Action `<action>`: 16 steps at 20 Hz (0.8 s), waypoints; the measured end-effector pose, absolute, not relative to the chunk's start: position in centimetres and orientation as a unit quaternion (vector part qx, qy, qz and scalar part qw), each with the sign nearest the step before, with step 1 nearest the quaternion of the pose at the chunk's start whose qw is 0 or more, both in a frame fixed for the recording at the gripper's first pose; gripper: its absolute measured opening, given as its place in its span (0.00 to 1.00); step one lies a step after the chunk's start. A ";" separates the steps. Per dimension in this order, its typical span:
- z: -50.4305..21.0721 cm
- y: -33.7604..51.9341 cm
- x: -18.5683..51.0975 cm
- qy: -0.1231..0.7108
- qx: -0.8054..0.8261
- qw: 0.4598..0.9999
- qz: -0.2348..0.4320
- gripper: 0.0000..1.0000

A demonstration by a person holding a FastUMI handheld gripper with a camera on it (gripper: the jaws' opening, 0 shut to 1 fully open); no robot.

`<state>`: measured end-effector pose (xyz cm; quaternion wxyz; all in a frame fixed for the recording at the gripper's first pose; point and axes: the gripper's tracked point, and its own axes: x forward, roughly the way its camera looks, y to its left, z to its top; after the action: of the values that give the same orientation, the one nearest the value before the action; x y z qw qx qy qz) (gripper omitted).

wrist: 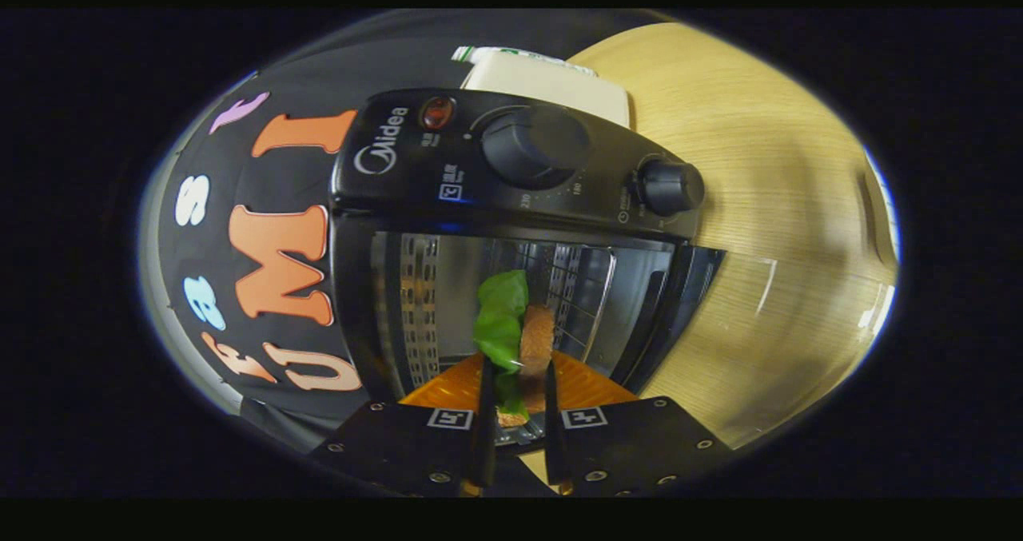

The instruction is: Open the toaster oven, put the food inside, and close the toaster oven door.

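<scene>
Gripper: fingers closed in tight on the food, one each side, both pressing on it. Firm grasp as far as the view shows.
Fingers: narrow gap betw. them, filled by the food. Mounts at the base carry square marker tags.
Food: sandwich-type item, a green leaf on one side, a brown round slice on the other. Held on edge, standing up betw. the fingers, top poking out ahead of the tips.
Orange tray: ribbed, sits just under and behind the food, right at the oven's mouth. Whether the food touches it: can't tell.
Toaster oven: black, view is rotated so it reads tilted. Cavity open and facing the gripper, food right in front of the opening.
Door: swung open, glass panel angled off to one side of the cavity.
Inside: shiny metal walls w/ perforated strips, a wire rack visible deeper in, beyond the food.
Control panel: red indicator lamp, big knob, smaller knob.
Table: light wood grain, oven stands on it.
Beyond the oven: a cream-coloured box behind its far side, touching or just apart, can't tell.
</scene>
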<state>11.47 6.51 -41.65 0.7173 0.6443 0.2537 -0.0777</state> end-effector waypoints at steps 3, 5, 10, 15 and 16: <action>-42.0 6.5 11.4 0.268 0.639 0.715 -0.092 0.32; -42.3 6.4 11.1 0.282 0.641 0.707 -0.098 0.42; -42.5 5.9 9.9 0.308 0.611 0.720 -0.115 0.63; -42.4 5.2 8.6 0.320 0.595 0.728 -0.120 0.96; -42.2 5.3 8.2 0.322 0.589 0.732 -0.117 0.97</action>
<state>8.22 5.26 -42.23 0.7319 0.5891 0.3219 -0.1168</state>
